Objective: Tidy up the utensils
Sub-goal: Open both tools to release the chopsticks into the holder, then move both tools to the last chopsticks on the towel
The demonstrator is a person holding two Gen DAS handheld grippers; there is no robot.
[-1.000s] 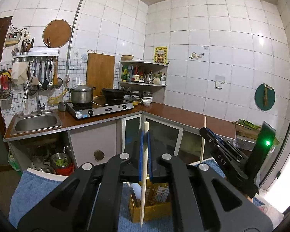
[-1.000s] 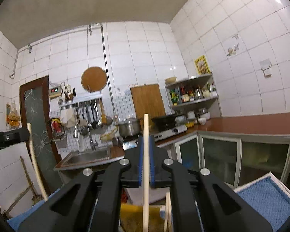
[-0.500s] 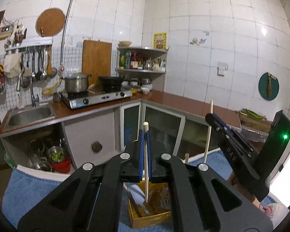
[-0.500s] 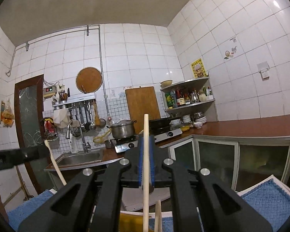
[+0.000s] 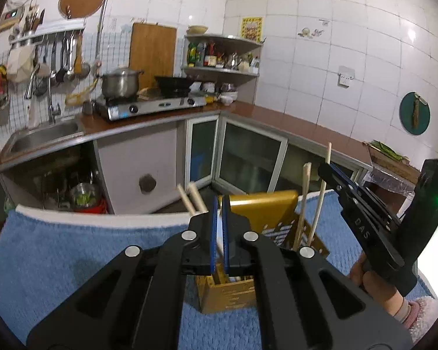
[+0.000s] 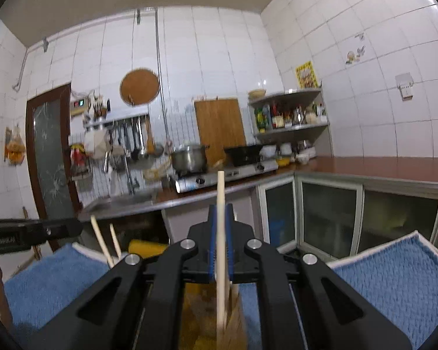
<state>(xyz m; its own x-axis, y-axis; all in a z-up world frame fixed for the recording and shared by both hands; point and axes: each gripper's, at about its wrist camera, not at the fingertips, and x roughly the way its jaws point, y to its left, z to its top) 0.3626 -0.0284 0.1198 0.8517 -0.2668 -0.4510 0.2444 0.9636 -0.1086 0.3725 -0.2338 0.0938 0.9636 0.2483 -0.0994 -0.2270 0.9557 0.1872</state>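
A yellow utensil box [image 5: 239,288] stands on a blue towel [image 5: 58,262]. My left gripper [image 5: 218,233] hangs over the box, its blue pads almost together with only a thin gap and no chopstick between them. Two chopsticks [image 5: 194,201] lean in the box just behind it, one more [image 5: 303,201] at the box's right side. My right gripper [image 6: 220,242] is shut on a pale wooden chopstick [image 6: 220,233] whose lower end reaches into the box [image 6: 213,320]. The right gripper [image 5: 340,186] also shows in the left wrist view, holding that chopstick [image 5: 321,195] upright.
The towel [image 6: 394,277] covers the near surface with a white edge. Behind are a kitchen counter [image 5: 277,116], a sink [image 5: 41,137], a gas stove with a pot [image 5: 122,83], and glass cabinet doors [image 5: 248,160].
My left gripper has come down over the box and its chopstick is out of the pads, now leaning in the box. My right gripper has lowered its chopstick into the box.
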